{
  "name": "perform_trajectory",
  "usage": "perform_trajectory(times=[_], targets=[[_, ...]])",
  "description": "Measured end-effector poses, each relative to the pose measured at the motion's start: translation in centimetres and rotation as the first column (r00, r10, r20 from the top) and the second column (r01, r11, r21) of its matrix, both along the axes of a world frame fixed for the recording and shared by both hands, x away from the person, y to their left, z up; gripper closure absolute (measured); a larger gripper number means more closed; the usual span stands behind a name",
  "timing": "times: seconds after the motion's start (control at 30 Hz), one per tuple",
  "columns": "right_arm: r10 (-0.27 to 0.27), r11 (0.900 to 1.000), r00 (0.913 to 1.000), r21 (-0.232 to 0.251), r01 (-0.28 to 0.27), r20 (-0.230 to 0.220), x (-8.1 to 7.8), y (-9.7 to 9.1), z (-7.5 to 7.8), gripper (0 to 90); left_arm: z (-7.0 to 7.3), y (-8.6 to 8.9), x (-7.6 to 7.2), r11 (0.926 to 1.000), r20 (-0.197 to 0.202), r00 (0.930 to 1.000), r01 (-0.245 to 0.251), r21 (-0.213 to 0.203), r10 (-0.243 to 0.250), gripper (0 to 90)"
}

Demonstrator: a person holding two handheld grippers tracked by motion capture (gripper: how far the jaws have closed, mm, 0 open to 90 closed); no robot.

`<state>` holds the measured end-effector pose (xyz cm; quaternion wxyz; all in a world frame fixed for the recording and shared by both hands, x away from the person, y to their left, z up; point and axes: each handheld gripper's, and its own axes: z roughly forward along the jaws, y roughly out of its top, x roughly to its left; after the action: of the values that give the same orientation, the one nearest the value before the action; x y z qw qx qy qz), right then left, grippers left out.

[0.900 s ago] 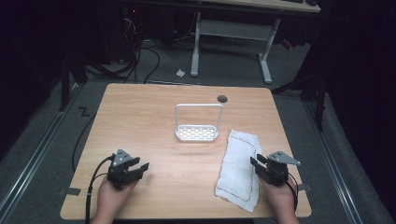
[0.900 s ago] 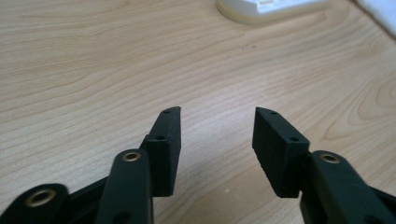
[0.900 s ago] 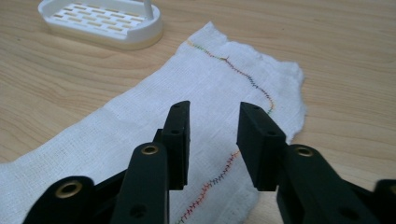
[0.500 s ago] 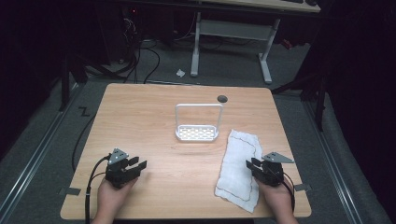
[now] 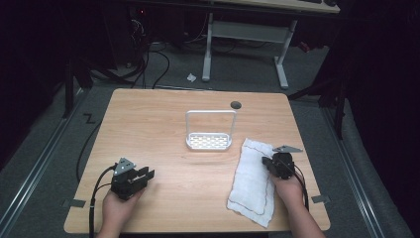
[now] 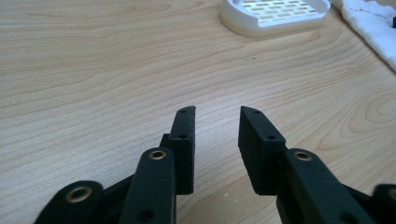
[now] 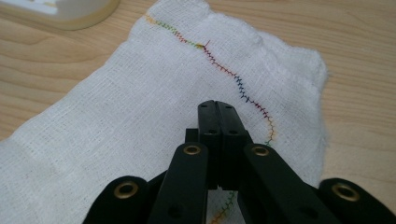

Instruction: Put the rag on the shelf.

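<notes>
1. Since the right gripper (image 7: 218,105) has its jaws pressed together over the white cloth (image 7: 140,107) with no fabric visibly between them, a pull from here would likely slide off or only ruck the weave.
2. Cloth: thin white gauze with a multicoloured stitched seam (image 7: 238,86), lying flat at the table's (image 5: 163,119) right near side, just beside the white rack (image 5: 209,141).
3. Left gripper (image 6: 217,112): jaws spread, empty, well apart from the cloth; it cannot pin the cloth.

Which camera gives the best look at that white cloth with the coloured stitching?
The right gripper view: the cloth lies close up, weave and coloured stitching plain. The high view shows its whole outline on the table, small. The left gripper view catches just a corner.
</notes>
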<state>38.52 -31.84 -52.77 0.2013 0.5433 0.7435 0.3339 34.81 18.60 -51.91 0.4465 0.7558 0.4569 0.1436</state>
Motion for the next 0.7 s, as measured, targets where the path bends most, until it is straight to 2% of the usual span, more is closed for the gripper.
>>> perform_trajectory(times=[0.03, 0.1, 0.17, 0.3, 0.5, 0.7], targets=[[0.007, 1.0, 1.0, 0.005, -0.007, 0.002, -0.4, 0.1, -0.1, 90.0, -0.1, 0.0, 0.1, 0.9999, -0.015, 0.9999, 0.007, -0.013, -0.007, 64.0], [0.018, 0.9998, 0.9998, 0.003, -0.018, 0.008, -0.6, 0.2, -0.1, 90.0, -0.2, -0.2, 0.0, 0.9999, -0.019, 0.9998, 0.01, -0.013, -0.01, 62.9], [0.048, 0.9988, 0.9987, 0.01, -0.048, 0.015, -1.9, 0.8, -0.2, 90.0, -0.2, -0.4, 0.0, 0.9998, -0.017, 0.9996, 0.02, 0.001, -0.02, 63.0], [0.081, 0.9964, 0.9966, 0.026, -0.081, 0.014, -3.1, 1.3, -0.3, 90.0, -0.1, -0.9, -0.3, 0.9994, -0.006, 0.9994, 0.035, -0.003, -0.035, 63.2], [0.123, 0.992, 0.9923, 0.028, -0.123, 0.013, -4.1, 2.2, -0.3, 90.0, -0.2, -1.4, -0.4, 0.9984, -0.019, 0.9982, 0.057, 0.002, -0.057, 61.5], [0.169, 0.9855, 0.9855, 0.004, -0.17, 0.006, -4.7, 4.3, -0.2, 90.0, -0.2, -1.8, -0.6, 0.998, -0.017, 0.9979, 0.063, 0.0, -0.063, 61.6]])
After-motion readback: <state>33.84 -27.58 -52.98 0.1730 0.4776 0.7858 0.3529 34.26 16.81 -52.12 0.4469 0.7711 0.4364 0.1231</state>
